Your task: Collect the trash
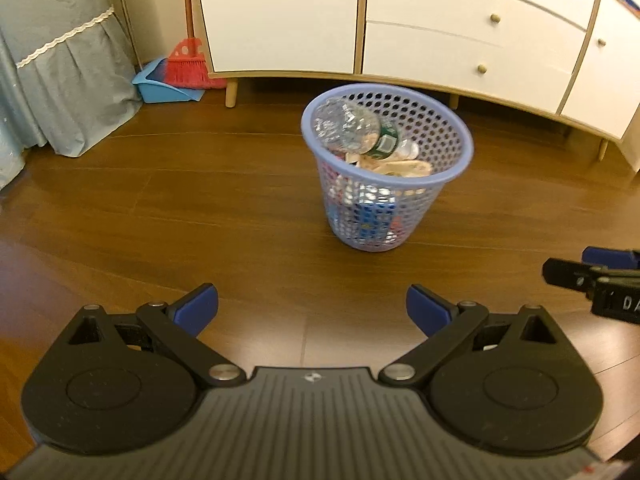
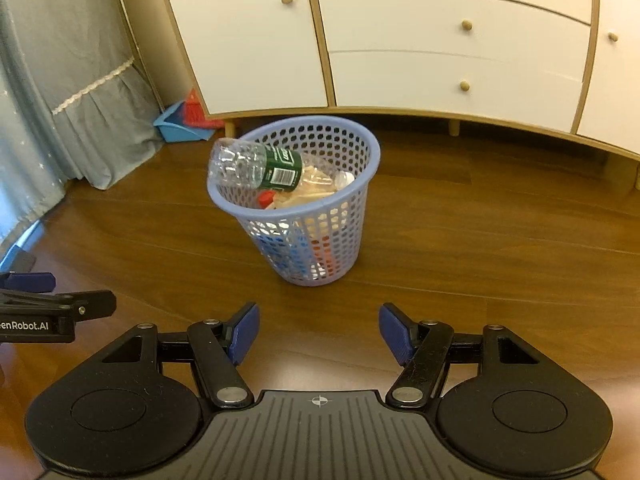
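Both grippers, left gripper and right gripper, hang empty, jaws open; bottle lies propped across basket rim, likely too full.

The basket mesh obscures the lower trash; the broom sits half-hidden behind the cabinet

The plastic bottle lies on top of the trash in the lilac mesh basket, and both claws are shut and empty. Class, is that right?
Not quite. Both wrist views show the left claw and right claw open and empty. The plastic bottle does lie on top of the trash in the lilac mesh basket.
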The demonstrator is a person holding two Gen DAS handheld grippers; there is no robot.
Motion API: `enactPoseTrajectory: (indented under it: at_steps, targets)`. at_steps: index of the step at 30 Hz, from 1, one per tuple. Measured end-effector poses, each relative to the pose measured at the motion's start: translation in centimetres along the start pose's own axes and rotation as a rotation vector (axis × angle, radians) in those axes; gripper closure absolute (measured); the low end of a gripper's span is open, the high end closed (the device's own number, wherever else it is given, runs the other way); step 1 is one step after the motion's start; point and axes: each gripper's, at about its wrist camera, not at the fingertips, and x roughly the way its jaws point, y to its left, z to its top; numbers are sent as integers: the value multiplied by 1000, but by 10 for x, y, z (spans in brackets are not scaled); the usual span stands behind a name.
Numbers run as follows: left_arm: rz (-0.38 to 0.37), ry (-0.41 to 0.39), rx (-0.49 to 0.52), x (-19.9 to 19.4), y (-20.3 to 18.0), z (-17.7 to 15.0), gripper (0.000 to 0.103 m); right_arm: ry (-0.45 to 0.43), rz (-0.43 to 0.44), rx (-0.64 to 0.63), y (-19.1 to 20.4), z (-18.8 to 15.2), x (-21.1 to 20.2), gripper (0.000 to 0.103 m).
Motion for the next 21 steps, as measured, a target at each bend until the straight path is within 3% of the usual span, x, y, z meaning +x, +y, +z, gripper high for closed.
enactPoseTrajectory:
  at_steps: [10, 21]
  targets:
    - [7, -17, 6, -48, -30, -18, 4, -4, 5, 18, -1, -20, -46, 40]
    - [12, -38, -11, -84, -39, -35, 4, -13, 13, -10, 5, -32, -75, 40]
